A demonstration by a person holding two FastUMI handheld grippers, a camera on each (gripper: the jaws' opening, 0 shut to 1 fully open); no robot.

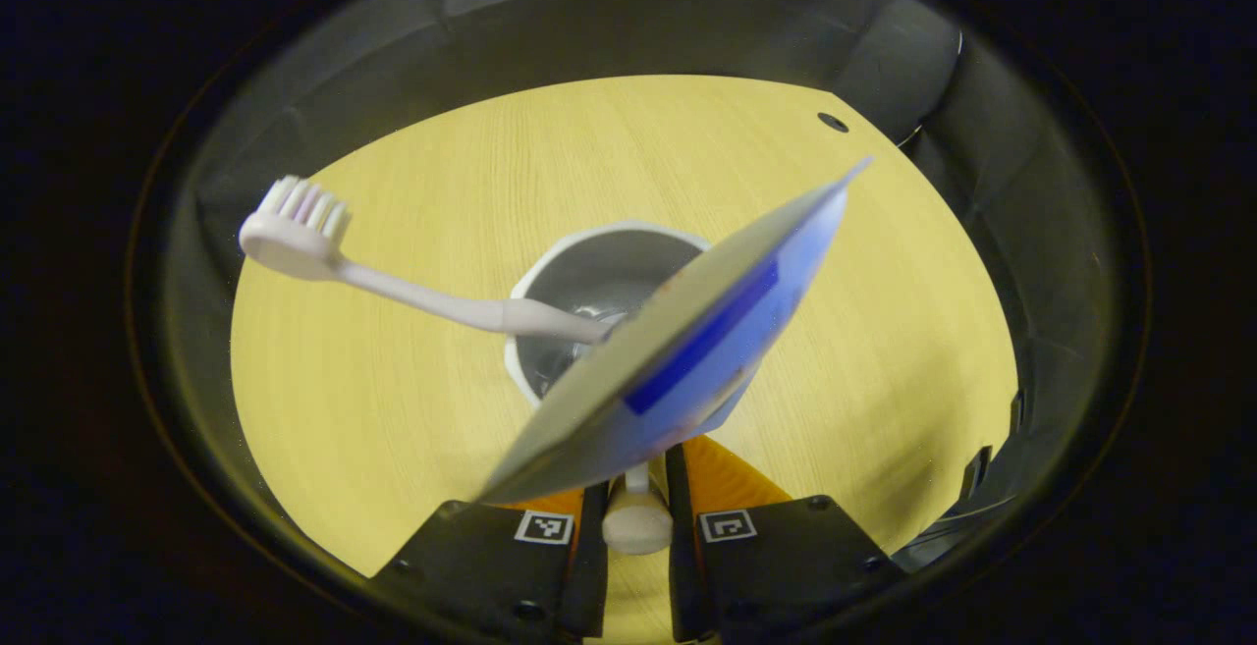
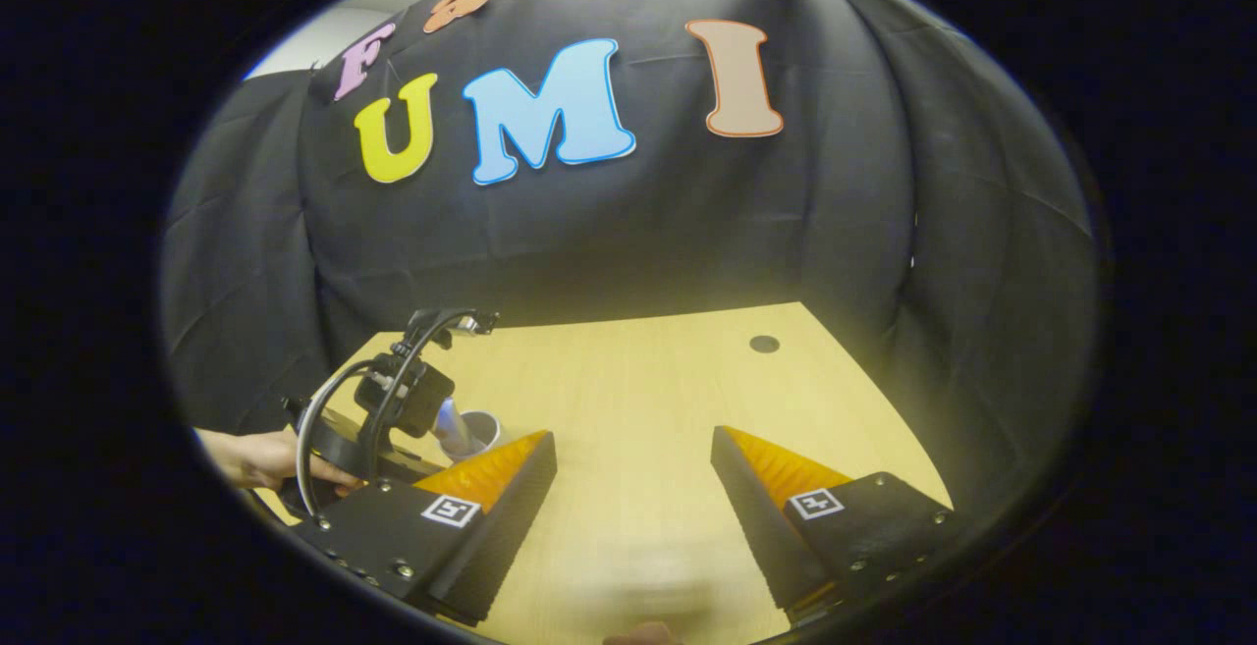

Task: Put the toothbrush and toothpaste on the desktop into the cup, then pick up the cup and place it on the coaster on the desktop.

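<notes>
I look straight down into a white cup (image 1: pixel 550 267) on the wooden desktop (image 1: pixel 412 409). A white toothbrush (image 1: pixel 393 294) stands in it, bristle head leaning out to the upper left. The blue toothpaste tube (image 1: pixel 687 350) also sits in the cup, its flat end pointing up right. My left gripper (image 1: pixel 636 500) is shut on the cup's white handle (image 1: pixel 636 522), which sits between the two fingers. In the right gripper view, my right gripper (image 2: pixel 633 437) hangs open over bare desktop, and the cup (image 2: pixel 473 432) shows far left under the left gripper (image 2: pixel 393 409).
A hand (image 2: pixel 260 458) holds the left gripper at the desk's left edge. A small round hole (image 2: pixel 764 343) lies near the desk's far right corner. Black cloth walls close in the desk at the back and sides.
</notes>
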